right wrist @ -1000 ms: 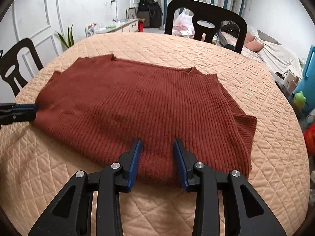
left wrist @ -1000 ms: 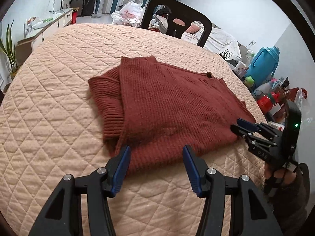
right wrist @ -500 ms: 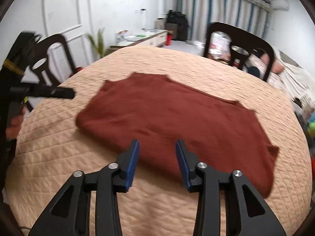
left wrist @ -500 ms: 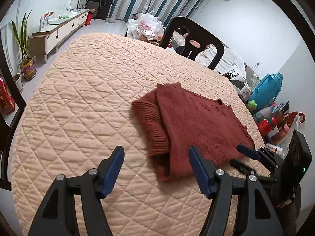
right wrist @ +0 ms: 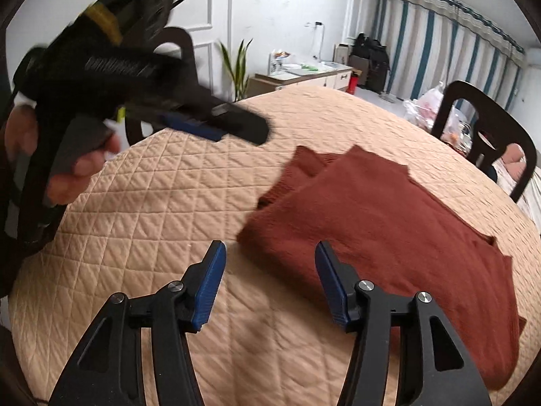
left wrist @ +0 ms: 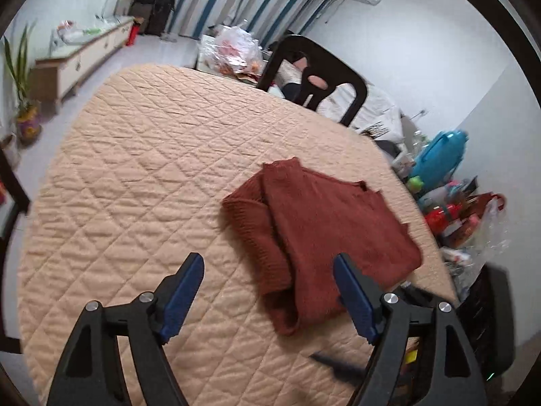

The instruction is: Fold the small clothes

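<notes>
Sweater (left wrist: 324,233) lies folded on the quilted tabletop (left wrist: 142,176), just ahead of both tools; left tool (left wrist: 268,299) and right tool (right wrist: 268,282) have just been opening, empty. Folding looks largely done.

My table and its load

My round table (left wrist: 135,176) wore a peach quilted cover (right wrist: 142,223) that reached its edges. A folded rust-red sweater (left wrist: 334,233) lay flat on the cover near the edge closest to me, one ribbed sleeve tucked beneath its left side. Nothing else rested on it.
</notes>
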### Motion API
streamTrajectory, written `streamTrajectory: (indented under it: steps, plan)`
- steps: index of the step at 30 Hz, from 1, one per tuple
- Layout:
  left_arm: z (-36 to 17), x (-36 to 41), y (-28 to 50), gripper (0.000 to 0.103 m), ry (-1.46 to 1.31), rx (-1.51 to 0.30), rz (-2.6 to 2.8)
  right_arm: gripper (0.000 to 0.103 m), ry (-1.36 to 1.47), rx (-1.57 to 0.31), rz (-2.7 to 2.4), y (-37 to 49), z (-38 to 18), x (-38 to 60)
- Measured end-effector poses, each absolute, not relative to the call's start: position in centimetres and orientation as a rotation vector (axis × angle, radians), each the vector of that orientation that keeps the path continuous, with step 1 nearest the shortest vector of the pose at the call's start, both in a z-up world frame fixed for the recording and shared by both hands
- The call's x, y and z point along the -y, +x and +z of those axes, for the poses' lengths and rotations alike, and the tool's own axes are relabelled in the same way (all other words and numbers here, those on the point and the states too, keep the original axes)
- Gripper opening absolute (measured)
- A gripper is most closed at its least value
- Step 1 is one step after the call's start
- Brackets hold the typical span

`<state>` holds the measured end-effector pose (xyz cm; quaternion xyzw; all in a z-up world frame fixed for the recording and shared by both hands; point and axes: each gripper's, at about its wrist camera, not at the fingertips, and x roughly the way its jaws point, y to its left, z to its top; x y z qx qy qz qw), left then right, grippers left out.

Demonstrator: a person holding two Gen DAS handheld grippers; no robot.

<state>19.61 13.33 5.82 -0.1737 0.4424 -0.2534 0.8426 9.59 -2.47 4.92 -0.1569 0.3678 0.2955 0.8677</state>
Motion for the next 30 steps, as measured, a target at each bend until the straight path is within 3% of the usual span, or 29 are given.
streamTrajectory:
  steps: [13,17,27,30]
  plan:
    - [3.7,-12.7,22.4,0.085,-0.445,-0.998,-0.569,0.056,-0.528,-0.741,0.554,10.0,2.8,-0.9]
    - [3.6,-12.2,23.0,0.092,-0.451,-0.998,-0.578,0.055,-0.512,-0.729,0.536,10.1,2.9,-0.9]
    - [2.4,-10.0,25.2,0.092,-0.463,-1.079,-0.593,0.013,-0.498,-0.701,0.468,10.0,3.2,0.0]
    - [2.1,-9.2,25.8,0.092,-0.487,-1.105,-0.612,0.011,-0.462,-0.696,0.484,10.1,3.5,0.5]
